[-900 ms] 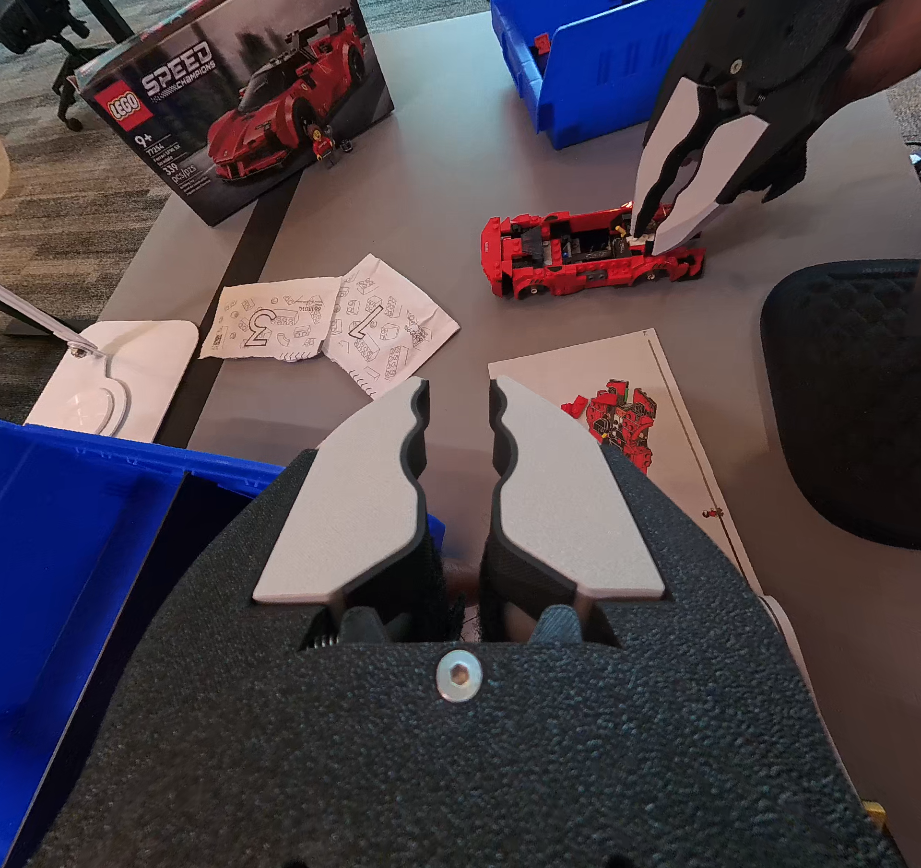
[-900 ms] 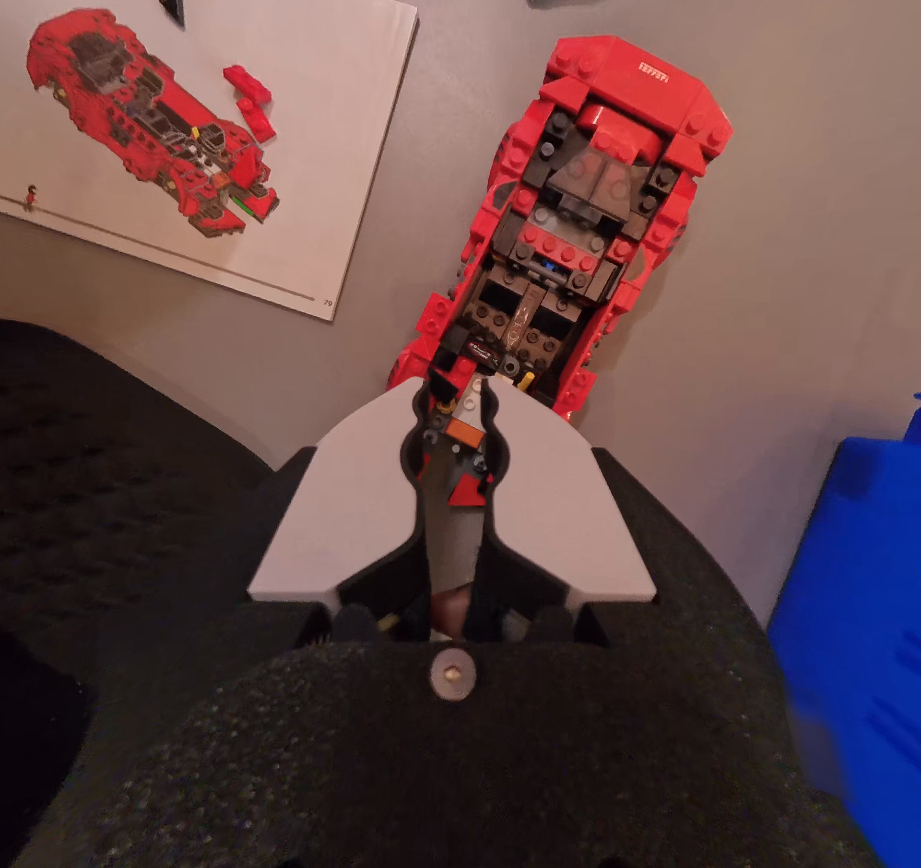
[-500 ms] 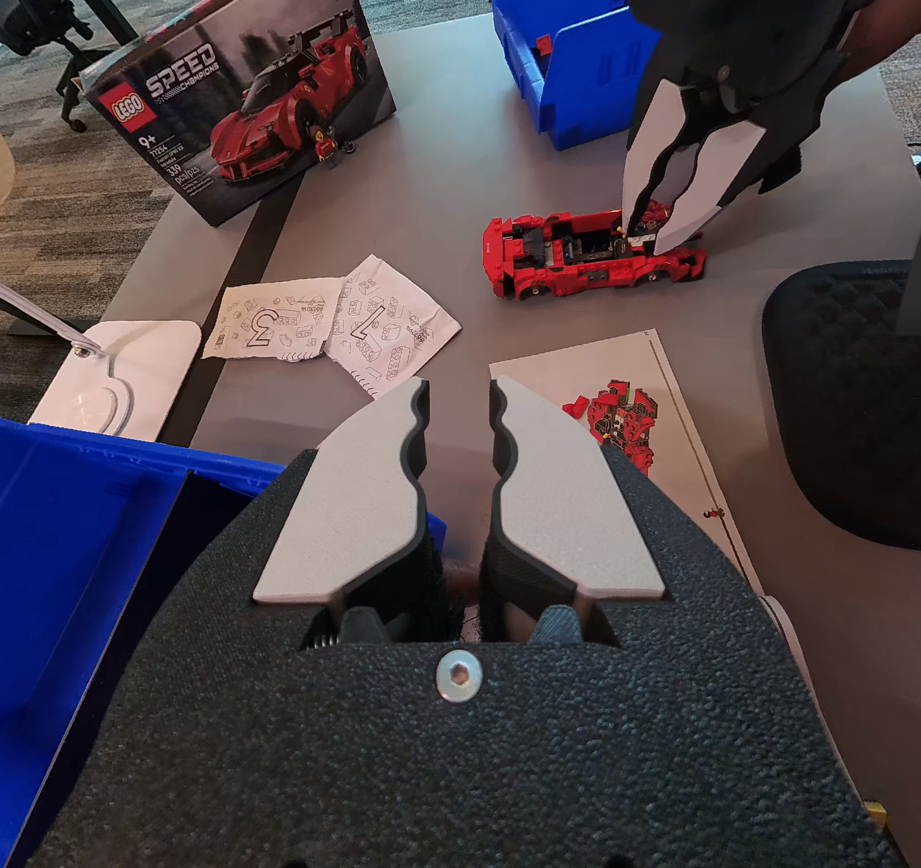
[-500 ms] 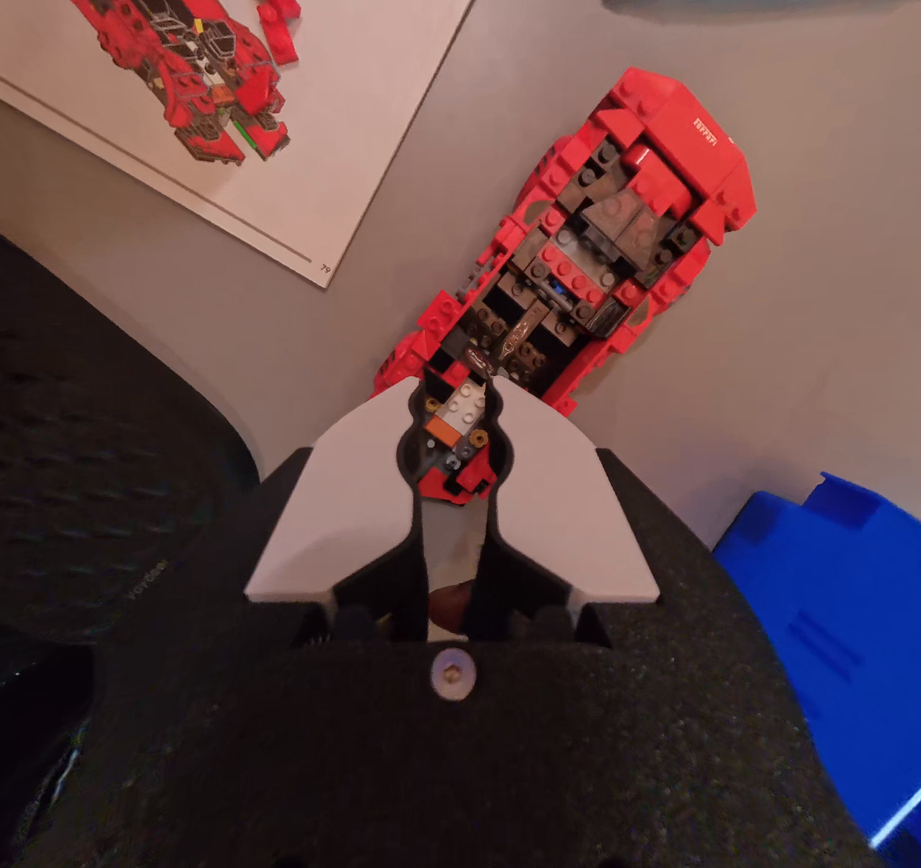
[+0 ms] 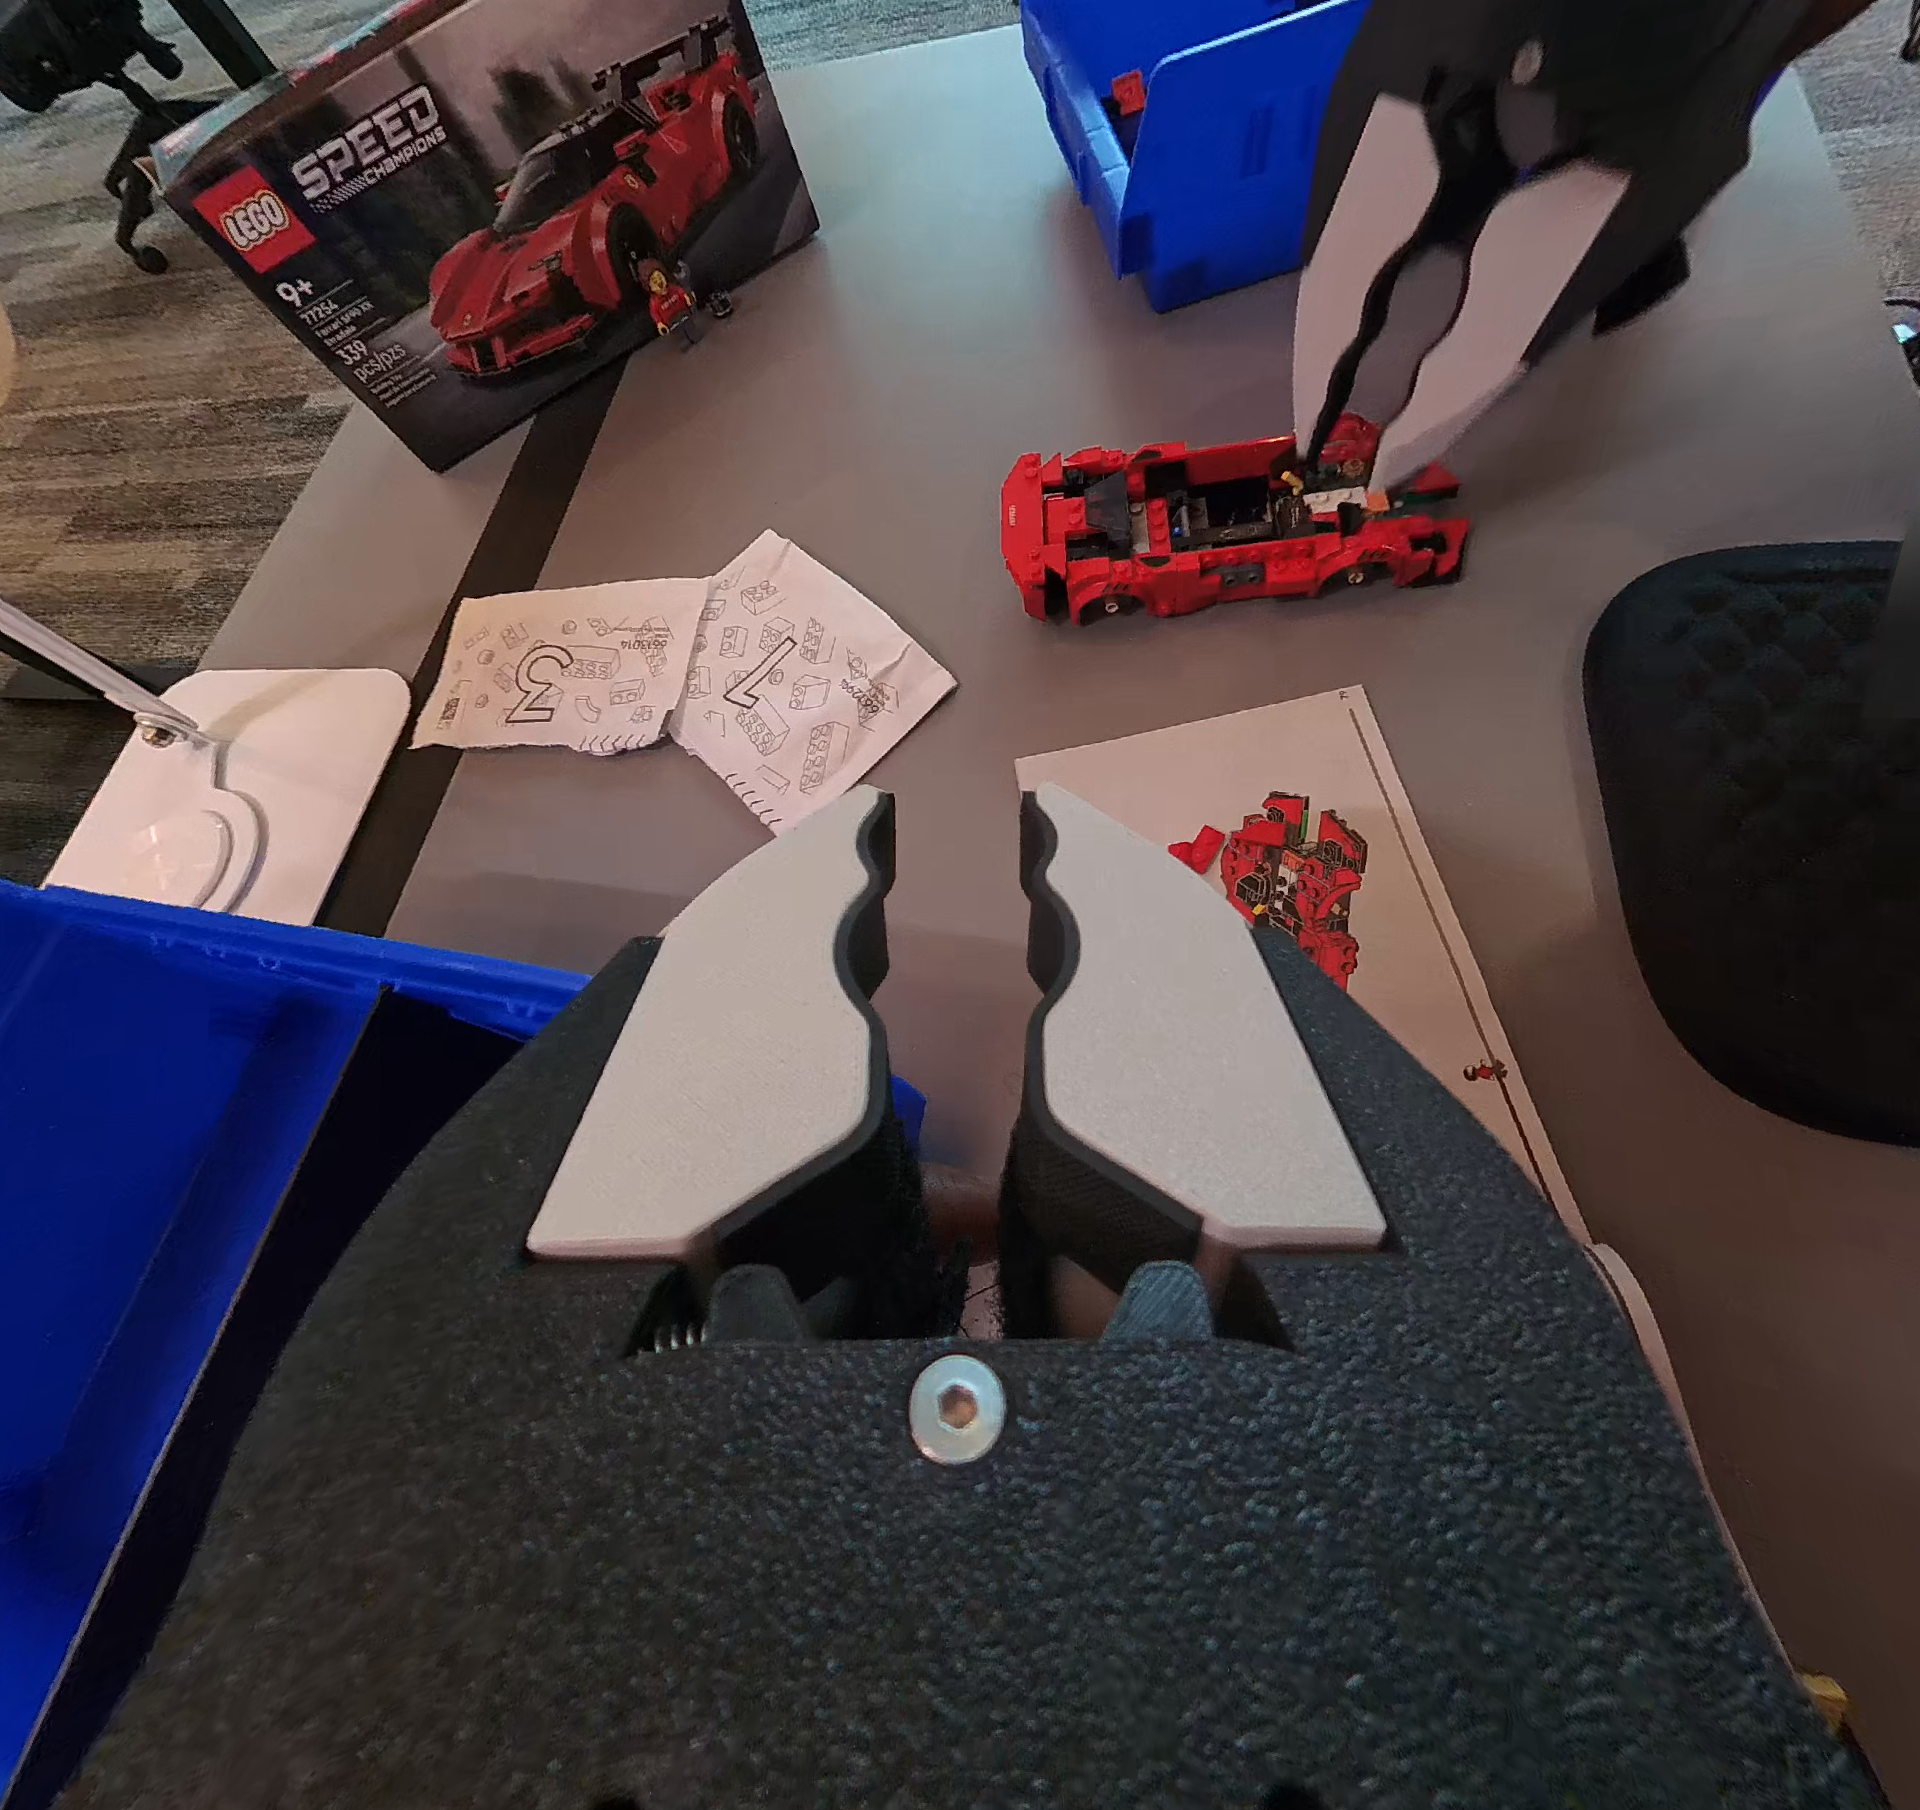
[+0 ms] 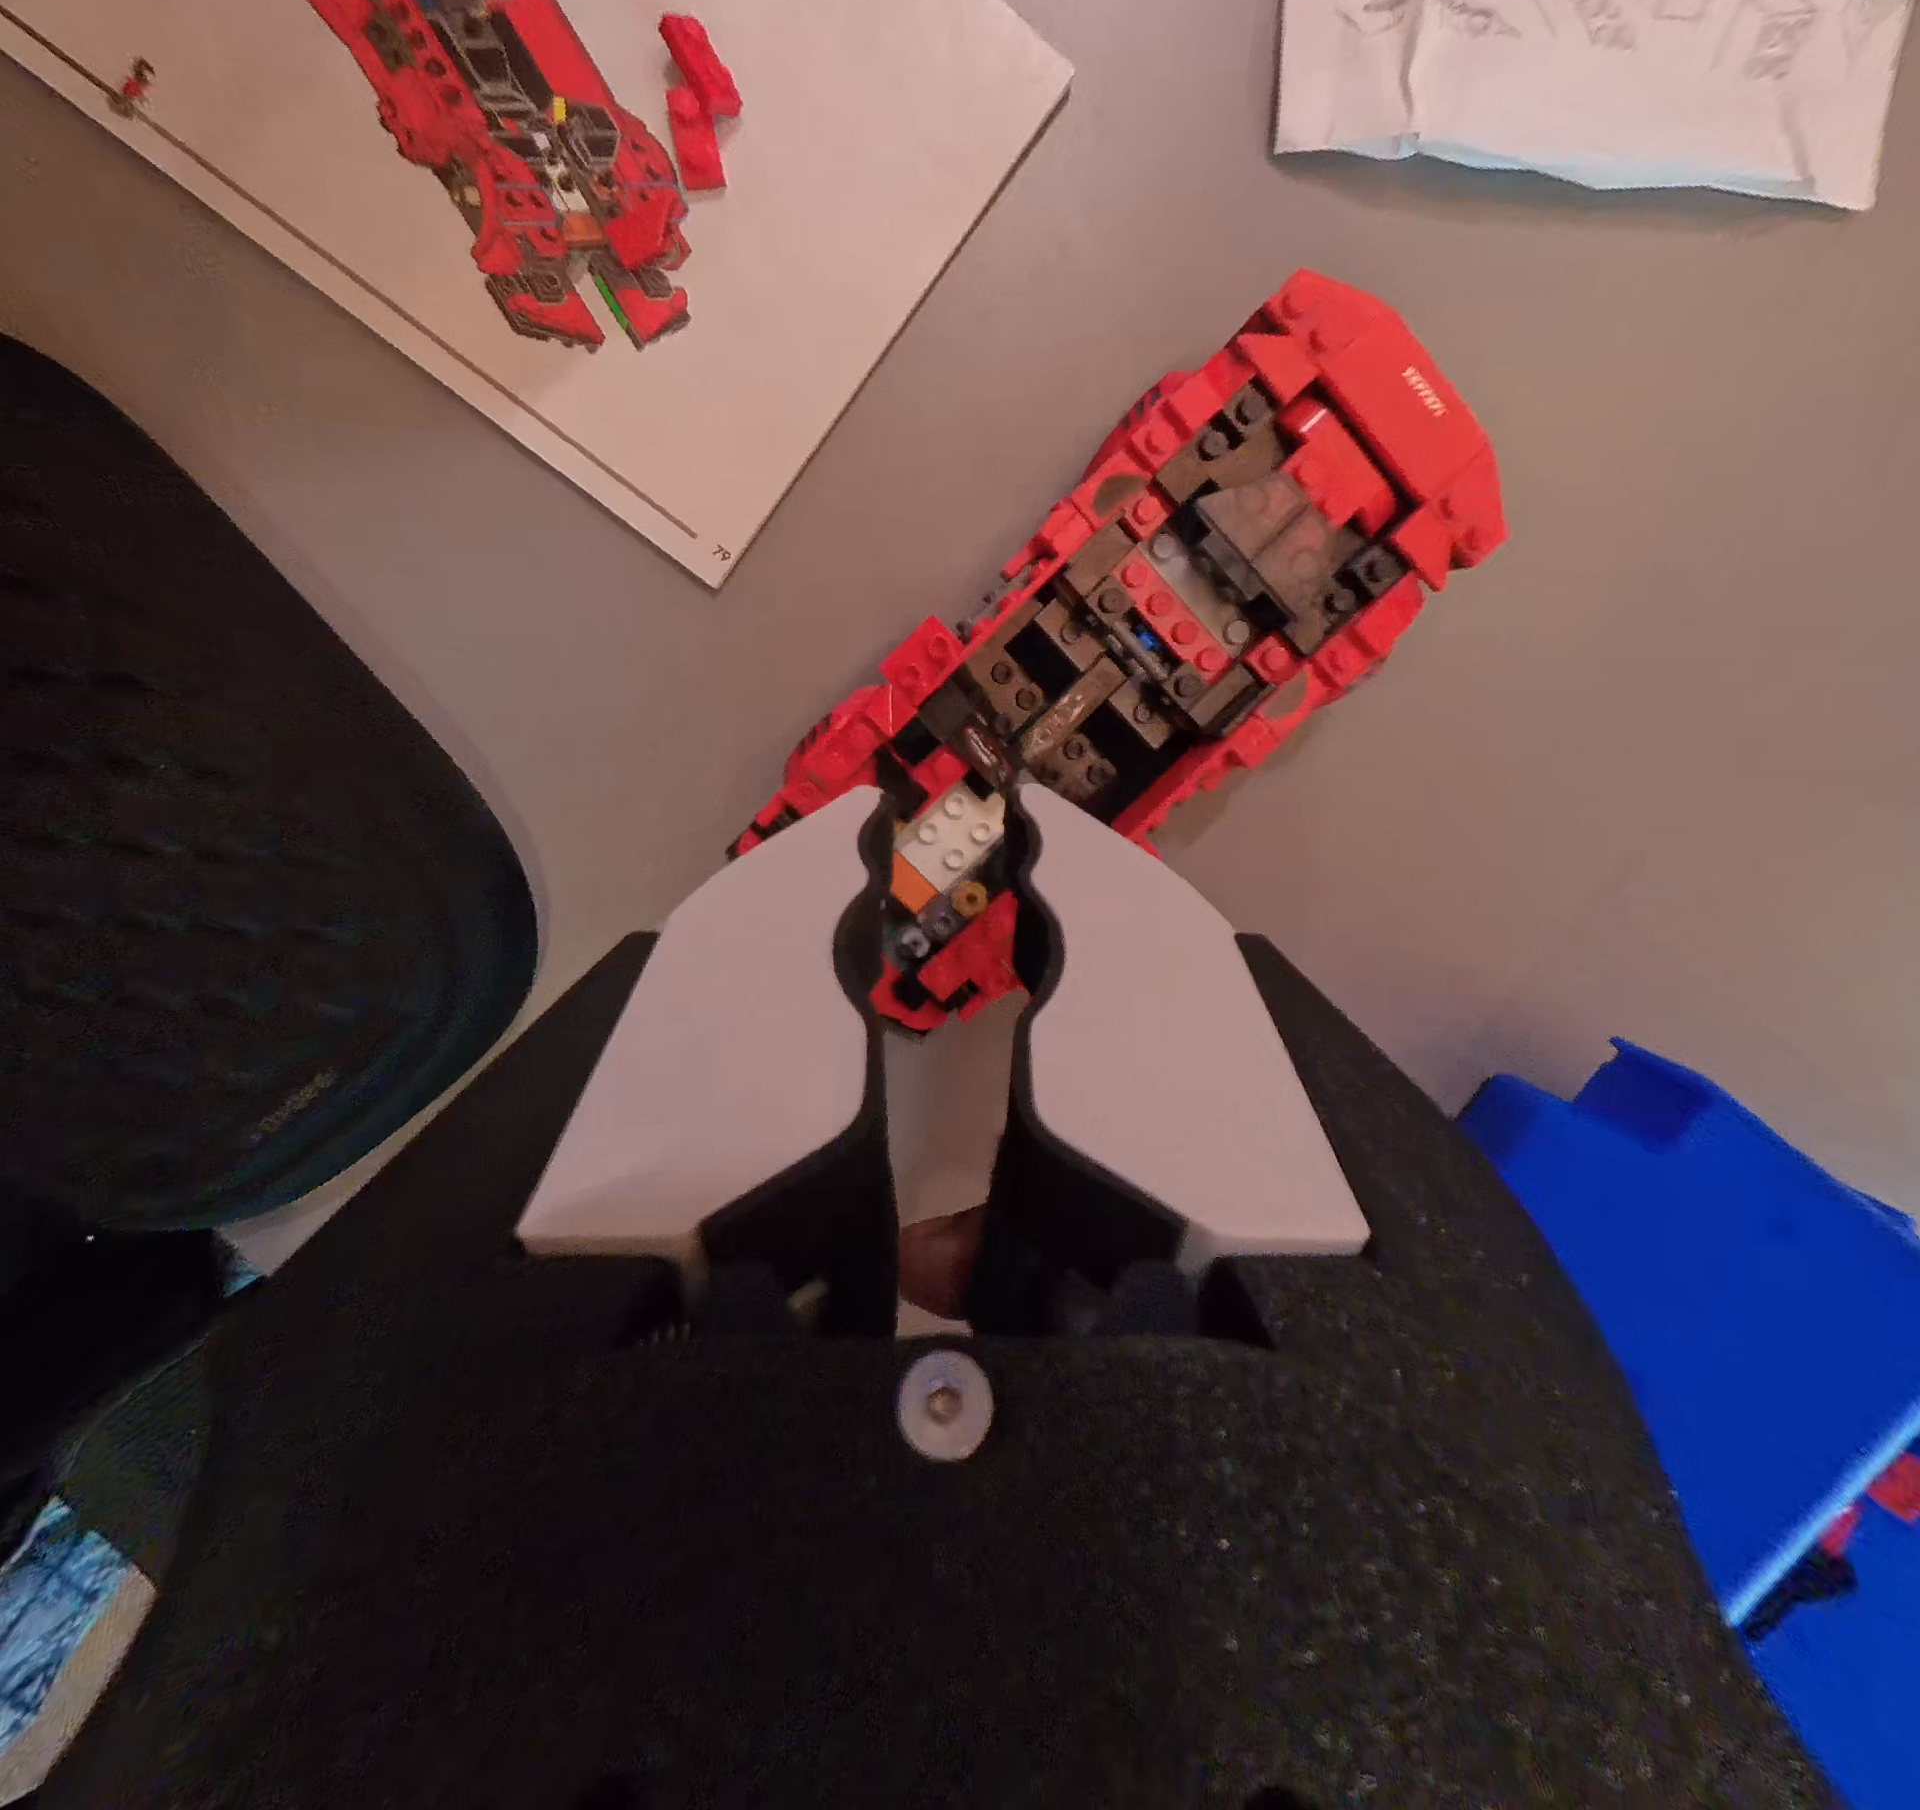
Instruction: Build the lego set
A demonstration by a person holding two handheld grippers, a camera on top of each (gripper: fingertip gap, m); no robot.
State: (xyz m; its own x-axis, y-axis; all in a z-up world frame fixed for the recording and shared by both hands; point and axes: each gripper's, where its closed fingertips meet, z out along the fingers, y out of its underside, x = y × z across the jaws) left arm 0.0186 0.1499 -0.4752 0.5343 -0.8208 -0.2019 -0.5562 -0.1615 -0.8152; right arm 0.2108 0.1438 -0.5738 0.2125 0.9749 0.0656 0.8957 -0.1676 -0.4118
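- Our right gripper (image 5: 1351, 456) points steeply down, fingers parted, tips at the rear of the red car (image 5: 1226, 529), gripping nothing.
- Our left gripper (image 5: 956, 815) hovers parted and empty; the instruction sheet (image 5: 1288, 773) lies just ahead.

- A black mesh chair seat (image 5: 1766, 825) is sitting at the table's right edge.
- A white lamp base (image 5: 249, 784) is resting on the table's left side.
- An office chair (image 5: 94, 25) is standing on the carpet beyond.
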